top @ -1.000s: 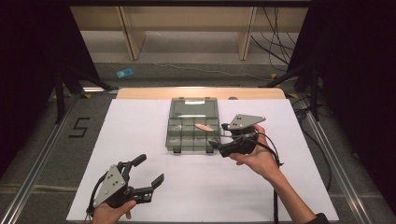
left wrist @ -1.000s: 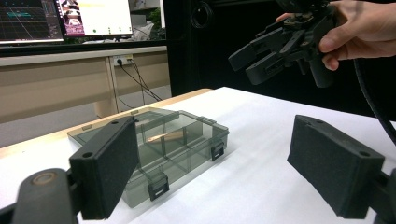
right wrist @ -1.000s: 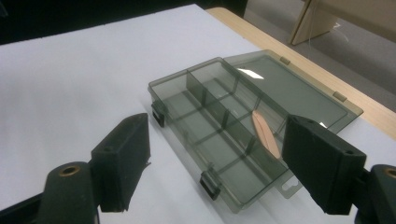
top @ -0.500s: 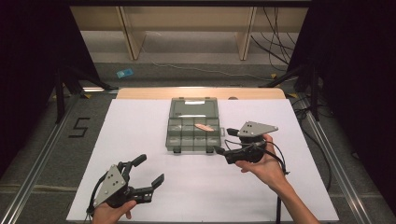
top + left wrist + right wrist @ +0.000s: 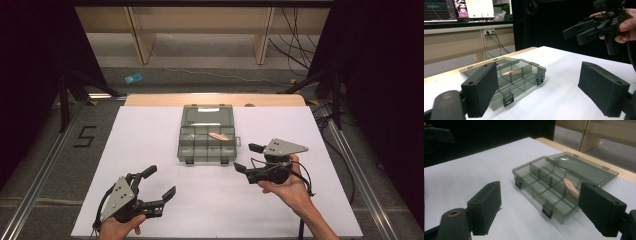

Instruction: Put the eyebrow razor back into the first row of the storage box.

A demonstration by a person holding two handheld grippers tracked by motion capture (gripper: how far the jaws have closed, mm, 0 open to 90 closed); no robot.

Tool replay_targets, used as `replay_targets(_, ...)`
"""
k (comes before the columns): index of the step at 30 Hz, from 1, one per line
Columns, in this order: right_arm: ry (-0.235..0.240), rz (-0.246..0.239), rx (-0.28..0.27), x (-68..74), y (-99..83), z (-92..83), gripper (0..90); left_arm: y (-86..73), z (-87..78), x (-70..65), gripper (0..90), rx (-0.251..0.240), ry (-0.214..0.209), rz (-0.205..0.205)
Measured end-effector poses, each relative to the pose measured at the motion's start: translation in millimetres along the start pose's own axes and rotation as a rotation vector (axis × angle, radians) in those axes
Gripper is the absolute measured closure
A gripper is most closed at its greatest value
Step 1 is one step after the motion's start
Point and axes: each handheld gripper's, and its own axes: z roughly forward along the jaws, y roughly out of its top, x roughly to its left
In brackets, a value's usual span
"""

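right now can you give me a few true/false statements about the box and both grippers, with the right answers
1. The compartment box lies open on the white table cover. True.
2. The right gripper is clamped on the box's latch. False: its jaws are open and it is held off the box's right front corner, touching nothing.
3. A small pinkish strip lies in one of the box's compartments. True.
4. The left gripper is shut. False: its jaws stand wide apart, with nothing between them.
5. The box's lid is closed over the compartments. False: it is folded back flat on the far side.
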Motion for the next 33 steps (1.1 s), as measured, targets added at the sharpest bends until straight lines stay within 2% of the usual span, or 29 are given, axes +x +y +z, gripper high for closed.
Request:
replay_targets(8,-0.011,0.006,-0.037,2.6,-7.1,-7.8,19.6,-0.2,1.0,0.8,15.5,-0.009,-0.005,0.007)
replay_targets(12,-0.011,0.01,-0.034,4.6,-10.9,-12.3,19.3,-0.1,0.3,0.1,15.5,-0.001,-0.001,-0.001)
replay_targets(13,-0.015,-0.001,-0.043,4.6,-11.7,-13.1,19.3,-0.1,0.3,0.3,15.5,-0.001,-0.001,0.0)
replay_targets(14,-0.016,0.01,-0.029,5.9,-12.3,-14.5,19.2,-0.2,0.4,0.3,15.5,-0.001,0.0,0.0)
replay_targets(17,-0.02,0.006,-0.043,7.7,-14.9,-15.5,18.3,-0.1,0.4,0.3,15.5,0.0,-0.001,0.001)
replay_targets(23,-0.013,0.017,-0.026,10.5,-20.1,-18.8,17.8,0.2,-0.1,0.4,15.5,-0.002,0.001,-0.002)
replay_targets(24,-0.03,0.002,-0.05,9.5,-21.5,-18.4,17.6,0.3,-0.3,0.4,15.5,-0.003,0.002,-0.005)
replay_targets(25,-0.019,0.02,-0.026,10.2,-22.2,-20.0,17.6,0.2,-0.3,0.4,15.5,-0.003,0.002,-0.005)
replay_targets(26,-0.017,0.024,-0.04,10.2,-23.5,-19.5,17.5,0.2,-0.2,0.4,15.5,-0.002,0.002,-0.004)
replay_targets(28,-0.025,0.029,-0.039,9.9,-25.3,-21.1,17.3,0.2,-0.2,0.3,15.5,-0.001,0.001,-0.002)
replay_targets(29,-0.012,0.031,-0.027,9.9,-25.7,-21.9,17.3,0.2,-0.2,0.2,15.5,0.0,0.001,-0.001)
replay_targets(33,-0.016,0.034,-0.039,11.4,-28.4,-23.2,17.3,0.2,-0.3,0.3,15.5,0.0,0.002,-0.002)
